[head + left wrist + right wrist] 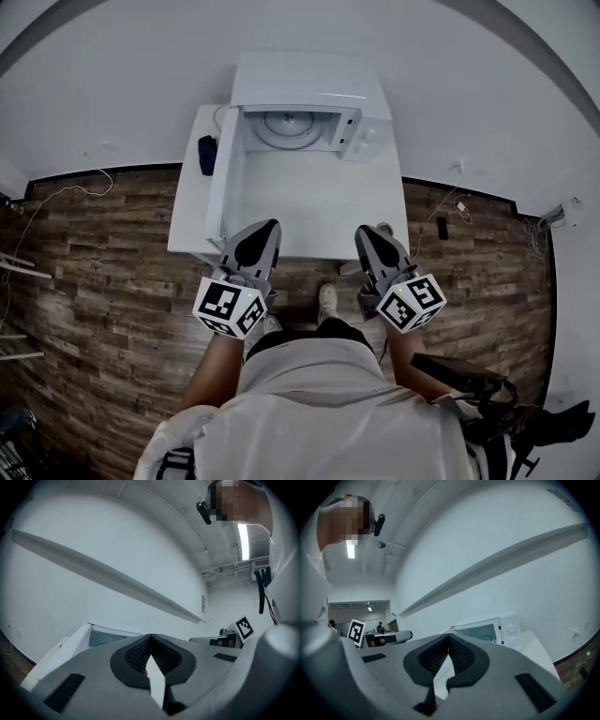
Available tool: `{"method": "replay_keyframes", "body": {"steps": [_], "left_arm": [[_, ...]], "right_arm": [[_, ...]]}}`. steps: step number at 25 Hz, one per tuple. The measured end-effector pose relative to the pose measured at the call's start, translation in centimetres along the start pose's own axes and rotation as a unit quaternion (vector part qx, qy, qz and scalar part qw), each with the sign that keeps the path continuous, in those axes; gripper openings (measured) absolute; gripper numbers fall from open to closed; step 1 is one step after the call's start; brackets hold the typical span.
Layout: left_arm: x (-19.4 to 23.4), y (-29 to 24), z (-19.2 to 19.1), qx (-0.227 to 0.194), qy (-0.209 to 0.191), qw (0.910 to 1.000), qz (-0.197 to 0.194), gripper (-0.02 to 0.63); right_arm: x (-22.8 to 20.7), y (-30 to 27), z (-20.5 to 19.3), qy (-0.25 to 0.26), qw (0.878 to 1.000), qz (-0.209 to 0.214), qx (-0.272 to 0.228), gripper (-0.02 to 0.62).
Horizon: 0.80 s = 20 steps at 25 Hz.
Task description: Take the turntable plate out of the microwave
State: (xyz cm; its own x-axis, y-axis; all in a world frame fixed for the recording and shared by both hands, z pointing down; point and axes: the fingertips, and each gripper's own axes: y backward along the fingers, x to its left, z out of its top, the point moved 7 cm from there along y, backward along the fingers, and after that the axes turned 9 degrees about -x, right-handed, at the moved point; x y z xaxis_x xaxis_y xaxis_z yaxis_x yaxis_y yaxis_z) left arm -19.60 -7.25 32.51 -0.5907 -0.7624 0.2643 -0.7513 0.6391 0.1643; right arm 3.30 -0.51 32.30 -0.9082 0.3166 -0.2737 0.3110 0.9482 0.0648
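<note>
The white microwave (309,94) stands at the back of a white table (309,211), its door (223,178) swung open to the left. The round turntable plate (289,127) lies inside the cavity. My left gripper (268,227) and right gripper (365,232) hover side by side over the table's near edge, both shut and empty, well short of the microwave. In the left gripper view the jaws (150,638) meet with only the open door (101,637) beyond. In the right gripper view the closed jaws (449,638) point toward the microwave (487,631).
A small dark object (207,155) sits on the table left of the door. Cables (66,192) trail over the wood floor at both sides. A black bag (464,375) lies by the person's right leg. A white wall rises behind the table.
</note>
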Motion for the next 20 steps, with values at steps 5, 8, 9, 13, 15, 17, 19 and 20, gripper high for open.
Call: {"method": "replay_keyframes", "body": {"steps": [5,8,9,13,15,17,19,20], "left_arm": [[1.6,-3.3,-0.9,0.004,0.002,0.9996,0.027,0.011],[2.3,-6.2,-1.6,0.006,0.006,0.9988,0.047,0.011],[2.4,-7.3,-1.7,0.006,0.009,0.9985,0.053,0.011],[3.2,-12.1,-2.6,0.005,0.027,0.997,0.073,0.011],[3.7,-14.3,-3.4,0.01,0.026,0.996,0.085,0.011],[4.0,-16.0,-4.2,0.019,0.02,0.9948,0.098,0.011],[4.5,-17.1,-5.1,0.022,0.021,0.9932,0.112,0.011],[4.9,-17.6,-5.5,0.022,0.026,0.9923,0.119,0.011]], "right_arm": [[-3.8,-3.8,-0.7,-0.022,0.999,0.025,0.004,0.003],[-6.9,-6.3,-0.7,-0.033,0.998,0.047,0.008,0.003],[-8.1,-7.1,-0.5,-0.037,0.998,0.053,0.009,0.003],[-13.2,-10.4,0.1,-0.061,0.995,0.072,0.013,0.003],[-15.5,-12.0,-0.2,-0.065,0.994,0.079,0.021,0.003],[-17.1,-13.4,-0.9,-0.066,0.993,0.09,0.037,0.003],[-18.2,-14.6,-1.9,-0.077,0.99,0.104,0.051,0.003],[-18.6,-15.3,-2.5,-0.082,0.989,0.109,0.058,0.003]]}}
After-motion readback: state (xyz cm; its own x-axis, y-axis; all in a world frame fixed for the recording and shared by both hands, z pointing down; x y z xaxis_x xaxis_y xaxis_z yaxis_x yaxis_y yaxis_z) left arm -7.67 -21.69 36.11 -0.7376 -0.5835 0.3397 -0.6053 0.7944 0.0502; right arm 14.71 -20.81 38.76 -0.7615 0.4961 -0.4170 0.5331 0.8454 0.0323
